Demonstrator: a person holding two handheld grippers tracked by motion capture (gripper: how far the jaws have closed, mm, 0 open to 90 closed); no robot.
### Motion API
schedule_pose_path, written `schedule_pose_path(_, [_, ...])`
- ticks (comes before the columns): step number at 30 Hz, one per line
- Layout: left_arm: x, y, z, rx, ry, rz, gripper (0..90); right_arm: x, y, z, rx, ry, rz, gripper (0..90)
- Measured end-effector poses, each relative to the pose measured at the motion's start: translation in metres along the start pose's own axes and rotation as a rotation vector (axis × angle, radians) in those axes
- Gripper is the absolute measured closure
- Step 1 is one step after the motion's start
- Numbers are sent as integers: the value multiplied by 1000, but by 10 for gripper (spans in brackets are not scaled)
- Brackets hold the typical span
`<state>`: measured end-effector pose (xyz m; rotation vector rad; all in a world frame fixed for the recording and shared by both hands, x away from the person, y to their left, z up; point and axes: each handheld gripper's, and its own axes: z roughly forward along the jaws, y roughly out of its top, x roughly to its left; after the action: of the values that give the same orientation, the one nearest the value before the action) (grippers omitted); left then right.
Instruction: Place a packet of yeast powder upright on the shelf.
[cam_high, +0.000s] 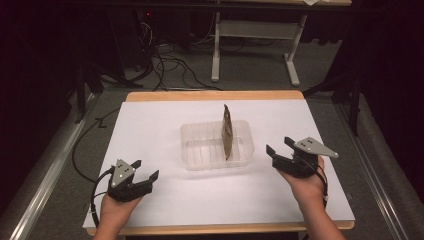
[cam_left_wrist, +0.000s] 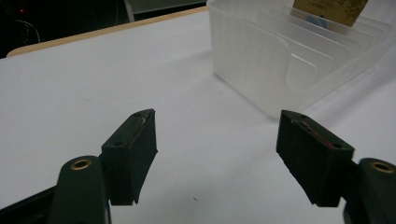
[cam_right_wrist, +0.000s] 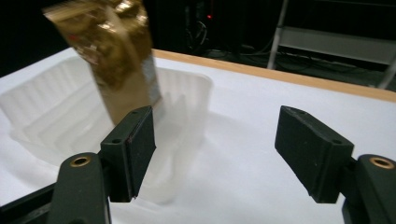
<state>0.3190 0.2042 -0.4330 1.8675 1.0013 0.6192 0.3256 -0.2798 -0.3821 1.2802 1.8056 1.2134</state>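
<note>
A clear ribbed plastic tray (cam_high: 217, 145) sat in the middle of the white-covered bench (cam_high: 150, 130), with a gold foil packet (cam_high: 227, 131) standing upright on edge in one of its slots toward the right. The left tongs (cam_high: 146, 170) rested near the tray's front left, jaws spread and empty. The right tongs (cam_high: 280, 145) waited just right of the tray, likewise spread and empty.

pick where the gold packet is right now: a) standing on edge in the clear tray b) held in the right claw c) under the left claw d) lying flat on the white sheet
a: the gold packet stands upright in a slot of the clear tray, while the left claw and right claw are both open and apart from it.
</note>
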Motion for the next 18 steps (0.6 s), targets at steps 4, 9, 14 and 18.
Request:
schedule_pose_path(4, [0, -1, 1, 4, 5, -4, 294, -19, -9, -10, 4, -31, 18, 292])
schedule_pose_path(9, [-1, -1, 1, 7, 10, -5, 294, -41, -22, -22, 11, -76, 41, 295])
schedule_pose_path(14, [0, -2, 2, 14, 10, -5, 293, -55, -33, -31, 10, -112, 57, 295])
schedule_pose_path(18, [-2, -2, 4, 23, 7, 3, 291, -69, -64, -38, 21, -133, 89, 303])
